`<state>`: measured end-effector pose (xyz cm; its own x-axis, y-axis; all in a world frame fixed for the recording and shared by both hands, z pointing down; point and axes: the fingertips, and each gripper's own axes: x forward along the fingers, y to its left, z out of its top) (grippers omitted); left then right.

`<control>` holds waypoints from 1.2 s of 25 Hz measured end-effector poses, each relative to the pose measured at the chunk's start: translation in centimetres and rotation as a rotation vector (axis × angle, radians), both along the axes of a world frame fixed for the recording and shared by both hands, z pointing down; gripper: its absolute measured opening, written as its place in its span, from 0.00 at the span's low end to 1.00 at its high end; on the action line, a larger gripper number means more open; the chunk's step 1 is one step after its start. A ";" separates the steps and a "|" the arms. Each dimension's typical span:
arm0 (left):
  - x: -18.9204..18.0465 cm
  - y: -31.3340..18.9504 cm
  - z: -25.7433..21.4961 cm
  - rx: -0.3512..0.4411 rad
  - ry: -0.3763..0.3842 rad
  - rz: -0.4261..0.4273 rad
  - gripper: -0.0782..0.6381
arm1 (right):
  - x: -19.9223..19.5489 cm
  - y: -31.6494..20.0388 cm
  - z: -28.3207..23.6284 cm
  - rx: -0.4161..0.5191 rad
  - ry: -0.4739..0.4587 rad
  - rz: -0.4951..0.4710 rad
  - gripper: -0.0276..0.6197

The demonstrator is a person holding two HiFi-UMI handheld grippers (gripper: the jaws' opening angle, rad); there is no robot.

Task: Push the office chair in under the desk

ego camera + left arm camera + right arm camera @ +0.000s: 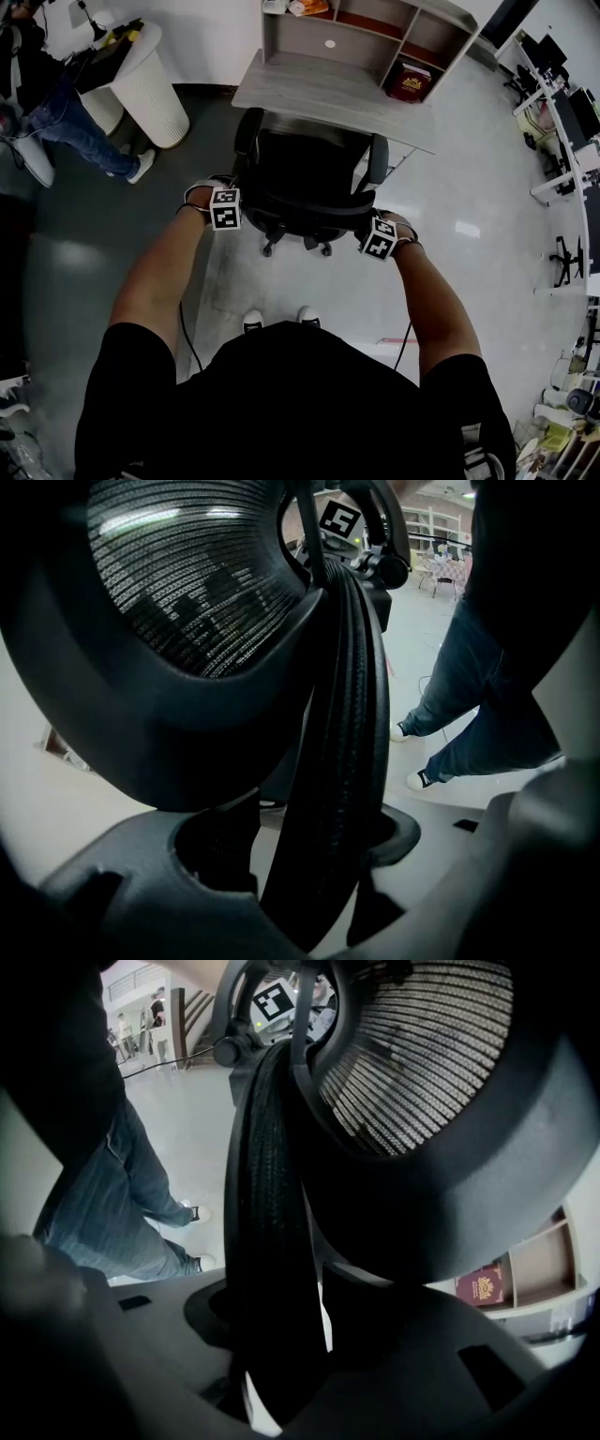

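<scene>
where the office chair stands: the office chair (309,178) faces the desk (328,89), with its front edge at or just under the desk's near edge. the armrests (378,159), backrest (305,202) and castors (272,248) are out on the open floor.
desk: grey top carrying a shelf unit, with a red book (410,82) in a lower compartment. the space beneath is hidden from above, so its clearance cannot be confirmed.
left gripper: the left gripper (236,200) is set on the backrest's left edge. in the left gripper view its fingers (141,883) stand fairly wide, and the dark ribbed rim of the backrest fills the gap between them. they appear to hold it.
right gripper: the right gripper (367,223) is on the backrest's right edge, level with the left one. its fingers (469,1363) are somewhat narrower, with the rim and frame between them, and they also appear to grip.
work done: both holds are on the backrest, the chair is squared to the opening, and its front has reached the desk edge.
work left: judged to be most of the travel. the seat has yet to go beneath the top, and the backrest is well short of the desk edge. letting go also remains.
surroundings: a person in jeans (70,122) stands well apart on the left, beside a white round stand (150,89) and out of the chair's line.
</scene>
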<state>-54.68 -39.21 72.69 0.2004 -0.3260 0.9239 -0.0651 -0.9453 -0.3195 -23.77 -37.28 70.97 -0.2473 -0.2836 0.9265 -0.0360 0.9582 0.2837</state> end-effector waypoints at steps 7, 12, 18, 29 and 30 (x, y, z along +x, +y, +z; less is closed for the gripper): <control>-0.4 0.3 -0.6 0.037 0.036 -0.012 0.50 | 0.1 0.0 -0.2 0.020 0.012 0.079 0.40; -1.2 0.6 -3.0 0.096 0.101 -0.056 0.50 | 0.1 0.2 -2.1 0.054 -0.031 0.137 0.40; -2.1 2.2 -6.7 0.164 0.224 -0.105 0.48 | -0.1 1.5 -5.1 0.119 -0.134 0.209 0.38; -3.5 5.3 -9.3 0.217 0.322 -0.137 0.34 | -1.4 5.0 -9.5 0.242 -0.293 0.346 0.26; -3.9 5.2 -9.5 0.232 0.321 -0.158 0.32 | -1.6 5.4 -9.8 0.245 -0.307 0.362 0.25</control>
<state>-58.58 -33.97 63.21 0.3972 -0.5676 0.7212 -0.3344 -0.8213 -0.4622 -25.35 -31.87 61.15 -0.3429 -0.5999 0.7229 -0.4685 0.7762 0.4220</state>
